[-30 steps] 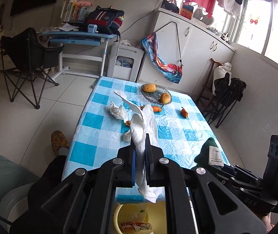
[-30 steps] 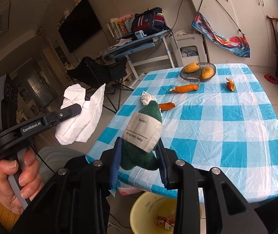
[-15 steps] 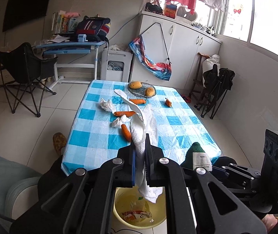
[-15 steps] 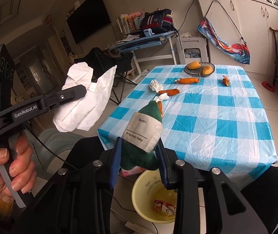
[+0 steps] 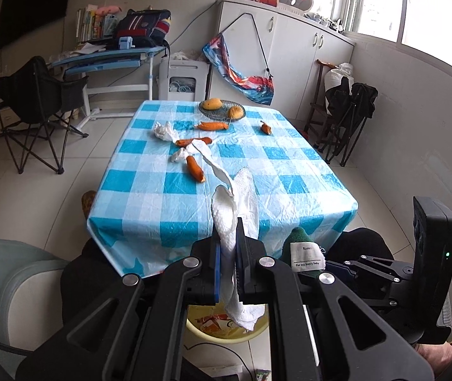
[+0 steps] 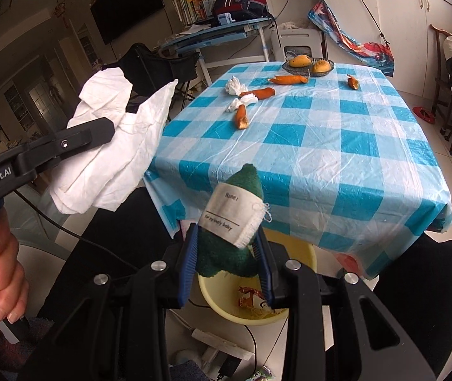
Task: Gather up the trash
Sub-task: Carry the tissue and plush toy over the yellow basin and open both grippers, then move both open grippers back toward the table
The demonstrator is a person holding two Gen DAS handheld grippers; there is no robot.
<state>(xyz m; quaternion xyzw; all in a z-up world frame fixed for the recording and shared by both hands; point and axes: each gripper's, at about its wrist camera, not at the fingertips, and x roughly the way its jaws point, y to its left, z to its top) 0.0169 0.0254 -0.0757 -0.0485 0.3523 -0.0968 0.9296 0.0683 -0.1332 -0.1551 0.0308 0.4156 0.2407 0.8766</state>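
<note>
While my left hand-held gripper [image 5: 228, 265] pinches a white tissue [image 5: 237, 209], my right hand-held gripper [image 6: 228, 262] clamps a green cloth [image 6: 226, 250] above the yellow bin [image 6: 302, 254].

Open air above yellow bin [image 6: 305, 254].

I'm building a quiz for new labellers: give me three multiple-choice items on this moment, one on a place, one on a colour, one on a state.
1. Where is the yellow bin?
A. on the table
B. on the floor at the table's near edge
C. on the chair

2. What colour is the cloth in the right gripper?
A. green
B. red
C. grey

3. The left gripper is:
A. open
B. shut on white tissue
C. out of sight

Key: B, it stands below the tablecloth's edge; A, dark green with a white label; B, tissue is pinched between its fingers.
</note>
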